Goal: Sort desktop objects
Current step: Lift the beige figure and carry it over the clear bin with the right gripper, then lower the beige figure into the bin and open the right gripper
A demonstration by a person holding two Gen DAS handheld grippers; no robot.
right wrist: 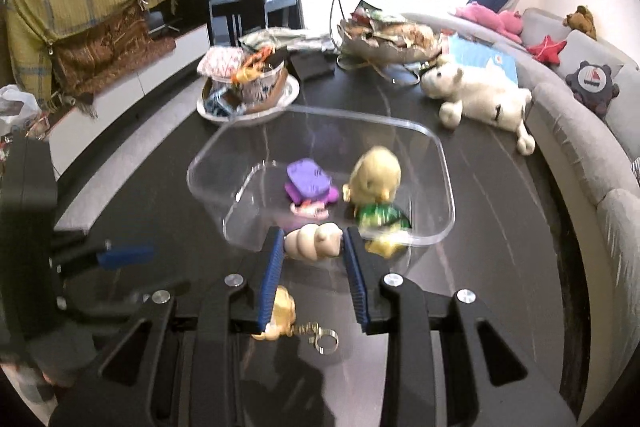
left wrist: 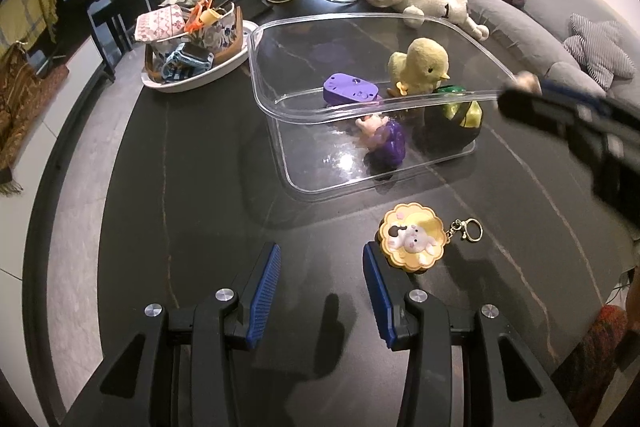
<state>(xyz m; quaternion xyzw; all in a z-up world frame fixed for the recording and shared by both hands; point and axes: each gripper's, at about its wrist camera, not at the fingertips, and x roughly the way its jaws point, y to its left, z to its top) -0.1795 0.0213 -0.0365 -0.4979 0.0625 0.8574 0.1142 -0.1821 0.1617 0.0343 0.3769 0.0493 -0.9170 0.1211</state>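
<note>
One clear plastic box [left wrist: 280, 115] sits on a dark desk [left wrist: 180, 167], holding five small toys. Near its front, one yellow keychain [left wrist: 412, 241] lies beside the left claw [left wrist: 322, 287], narrowly parted and empty. The right claw [right wrist: 312, 259] grips one cream toy [right wrist: 314, 241] at the box's front rim.
</note>
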